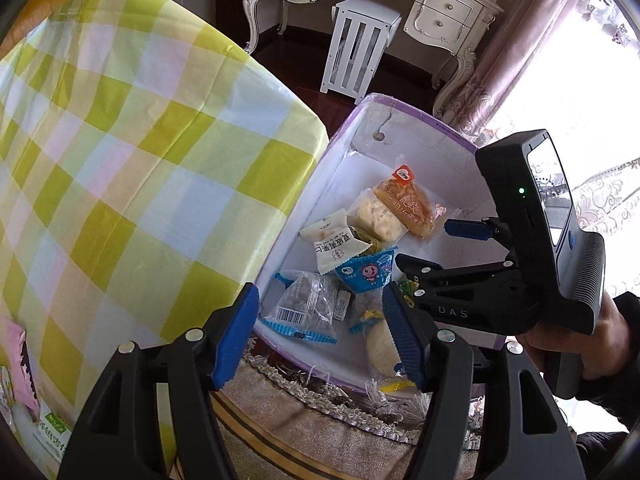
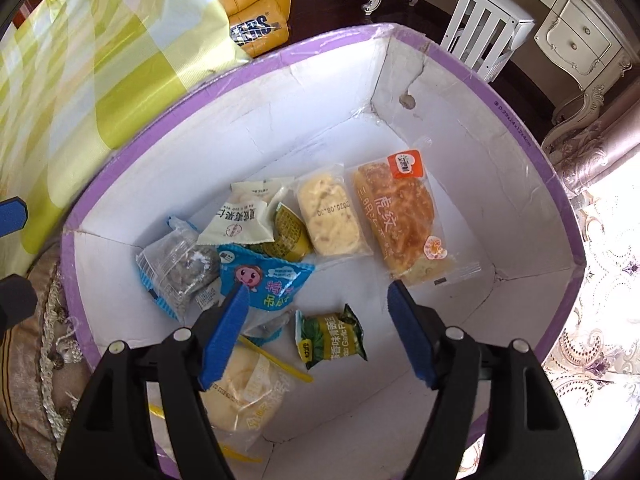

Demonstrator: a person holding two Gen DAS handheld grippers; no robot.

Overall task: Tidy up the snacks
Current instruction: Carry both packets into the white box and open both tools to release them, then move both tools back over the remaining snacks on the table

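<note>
Over on my left, a table under a yellow-and-white checked cloth [image 1: 132, 152] fills the view, and at its near corner a pink packet [image 1: 18, 364] lies on it, not yet collected. My left claw [image 1: 320, 338] hangs just past the table edge, above the near rim of the purple-edged box [image 2: 556, 184]; its blue pads stand apart with nothing between them.

Moving right, the box sits low beside the table, on a fringed rug [image 1: 320, 424], probably so packets can be dropped straight down from the tabletop. Inside it the snacks lie loose on the white floor: a clear bag with a barcode [image 2: 176, 276] at the left, a blue wrapper with a cartoon face [image 2: 264, 280] overlapping it, a white sachet [image 2: 240, 220] and a small yellow tub [image 2: 290, 236] behind, then a pale cake [image 2: 330, 216] and a long tiger-striped bread [image 2: 400, 216] side by side toward the right wall. Nearer me rest a round bun [image 2: 248, 388] and a green garlic-pea packet [image 2: 330, 338].

My right claw [image 2: 316, 330] points down into the box, pads spread wide and empty, with the green packet lying on the floor beneath the gap. I judge both claws are free for the next packet, and most snacks are already boxed.
</note>
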